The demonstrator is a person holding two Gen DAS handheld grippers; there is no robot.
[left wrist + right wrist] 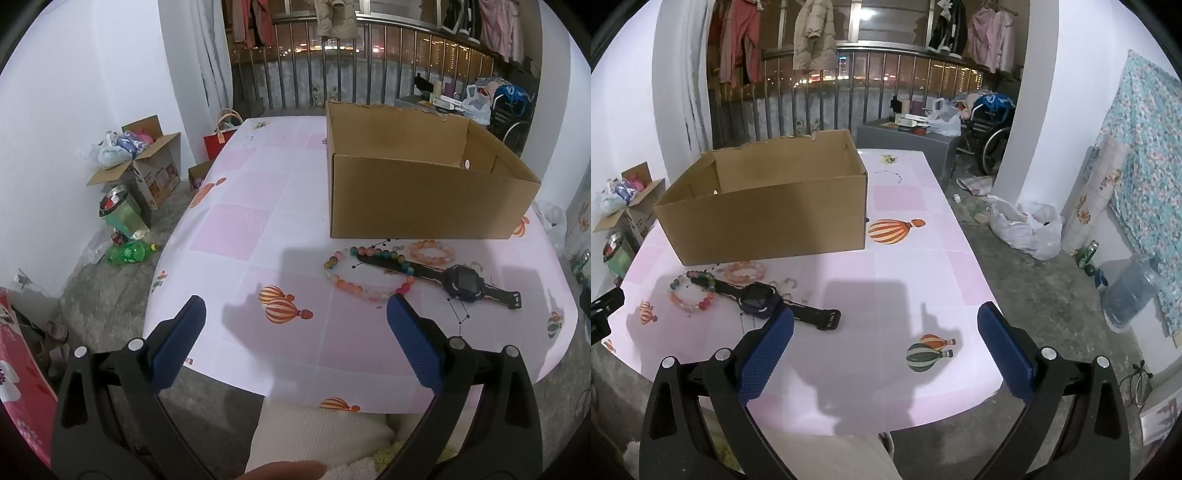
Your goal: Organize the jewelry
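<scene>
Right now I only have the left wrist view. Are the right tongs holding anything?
Observer: No. The right tongs are open, with nothing between them.
Operator: Where are they relative to the watch?
Observer: In the right wrist view, their left finger overlaps the near edge of the watch. I cannot tell whether they touch.
Operator: Anything on the floor to the right that I should avoid?
Observer: A large clear water jug stands by the right wall, apart from the table.

Matt cardboard box (424,195), glossy beaded bracelet (365,271), smooth table (236,229).
</scene>
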